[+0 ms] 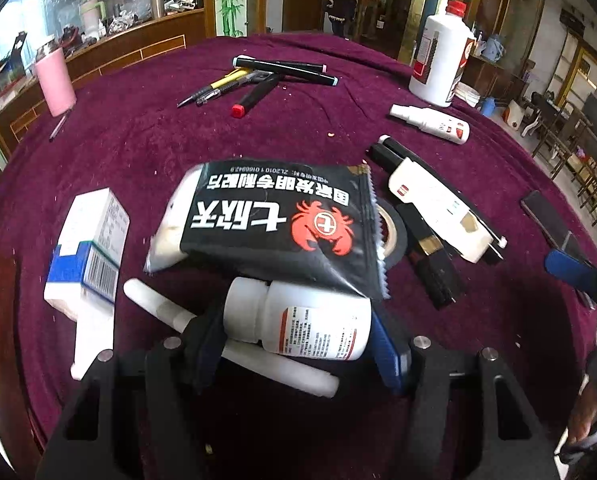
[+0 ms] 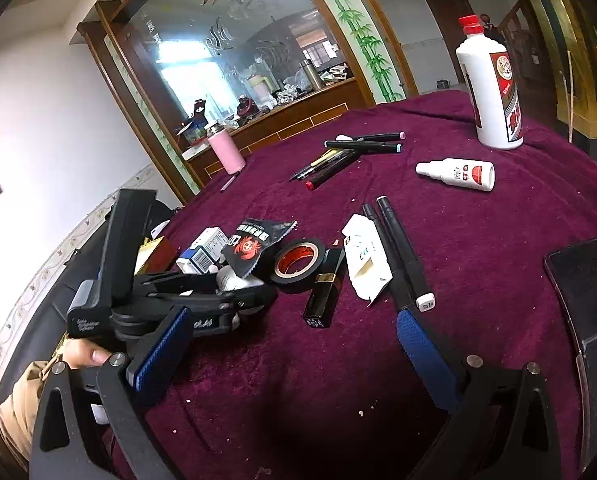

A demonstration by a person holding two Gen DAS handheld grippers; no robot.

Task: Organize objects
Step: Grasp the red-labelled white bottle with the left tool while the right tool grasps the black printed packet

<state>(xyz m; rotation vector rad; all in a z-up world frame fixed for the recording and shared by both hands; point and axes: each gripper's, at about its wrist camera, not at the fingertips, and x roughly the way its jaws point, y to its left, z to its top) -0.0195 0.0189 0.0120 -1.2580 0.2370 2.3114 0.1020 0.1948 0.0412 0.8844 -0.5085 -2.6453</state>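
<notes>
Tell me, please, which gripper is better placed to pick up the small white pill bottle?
Left. The left gripper already has the pill bottle between its fingers; the right gripper stands open over bare cloth, apart from the pile.

Our left tool (image 1: 298, 336) points steeply down, its fingers astride something, contact unclear. Our right tool (image 2: 294, 344) hangs wide open, tilted gently down, holding nothing.
</notes>
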